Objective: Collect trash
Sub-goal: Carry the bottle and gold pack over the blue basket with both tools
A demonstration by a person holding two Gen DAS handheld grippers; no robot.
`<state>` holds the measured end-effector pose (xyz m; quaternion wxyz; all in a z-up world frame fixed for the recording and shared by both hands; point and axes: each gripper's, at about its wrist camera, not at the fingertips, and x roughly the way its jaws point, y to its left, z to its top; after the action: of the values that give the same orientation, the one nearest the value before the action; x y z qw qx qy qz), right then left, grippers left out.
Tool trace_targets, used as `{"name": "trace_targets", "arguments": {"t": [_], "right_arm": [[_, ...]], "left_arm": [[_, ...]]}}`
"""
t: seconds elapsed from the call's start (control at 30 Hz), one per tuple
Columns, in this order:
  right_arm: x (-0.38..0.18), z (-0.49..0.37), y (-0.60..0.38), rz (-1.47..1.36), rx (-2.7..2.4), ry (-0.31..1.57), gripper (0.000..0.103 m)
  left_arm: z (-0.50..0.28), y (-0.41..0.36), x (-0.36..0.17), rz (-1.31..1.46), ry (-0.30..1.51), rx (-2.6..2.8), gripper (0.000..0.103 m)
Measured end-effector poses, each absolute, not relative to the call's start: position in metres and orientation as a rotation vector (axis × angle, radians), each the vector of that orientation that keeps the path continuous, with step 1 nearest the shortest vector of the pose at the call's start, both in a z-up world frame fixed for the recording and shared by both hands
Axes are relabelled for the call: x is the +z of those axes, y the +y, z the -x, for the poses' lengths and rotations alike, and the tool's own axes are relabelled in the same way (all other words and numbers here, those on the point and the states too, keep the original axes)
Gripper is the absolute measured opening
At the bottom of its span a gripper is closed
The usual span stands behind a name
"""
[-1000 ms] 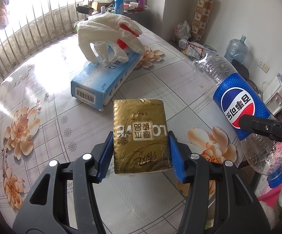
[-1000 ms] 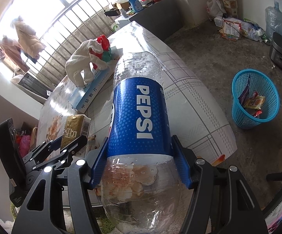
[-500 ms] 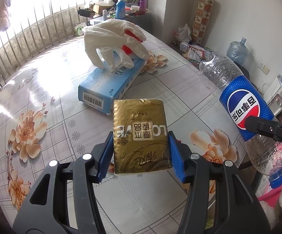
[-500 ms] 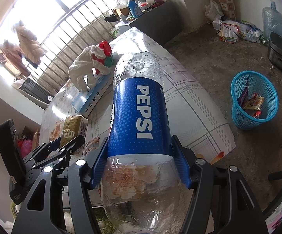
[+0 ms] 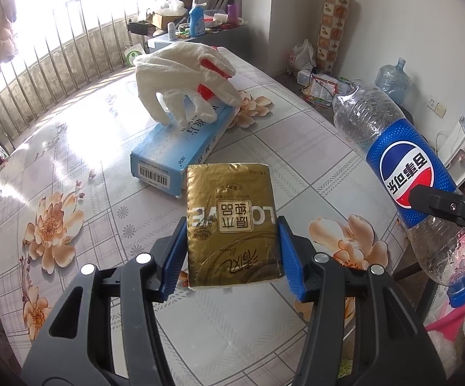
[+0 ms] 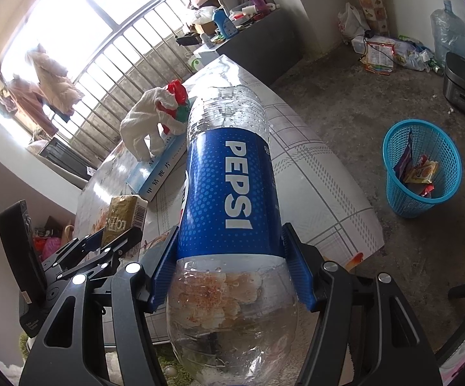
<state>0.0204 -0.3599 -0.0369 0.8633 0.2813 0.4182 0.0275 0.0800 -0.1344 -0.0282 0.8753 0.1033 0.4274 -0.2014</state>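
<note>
The left tool (image 5: 232,254) pinches a gold tissue pack (image 5: 232,225) above the floral worktop (image 5: 87,148); the right tool (image 6: 229,270) clamps an empty Pepsi bottle (image 6: 229,186) past the worktop's edge. Bare floor (image 6: 344,103) surrounds a blue basket (image 6: 393,193) holding wrappers. The white glove on its blue box (image 5: 181,148) looks nearer than before.

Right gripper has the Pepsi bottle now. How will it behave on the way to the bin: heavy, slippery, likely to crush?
The Pepsi bottle looks empty, only droplets inside, so probably light. The right gripper clamps its smooth label, so it may slip or swivel if swung fast. Its thin clear wall would likely dent under a harder squeeze. Dropped into the blue basket, it should land harmlessly.
</note>
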Motion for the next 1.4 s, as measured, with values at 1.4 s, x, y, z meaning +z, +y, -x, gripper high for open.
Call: {"name": "trace_targets", "arguments": {"t": [1.4], "right_arm": [[-0.058, 0.057, -0.55, -0.884, -0.343, 0.651, 0.061]], "left_arm": [[-0.134, -0.371, -0.002, -0.412, 0.895, -0.87, 0.051]]}}
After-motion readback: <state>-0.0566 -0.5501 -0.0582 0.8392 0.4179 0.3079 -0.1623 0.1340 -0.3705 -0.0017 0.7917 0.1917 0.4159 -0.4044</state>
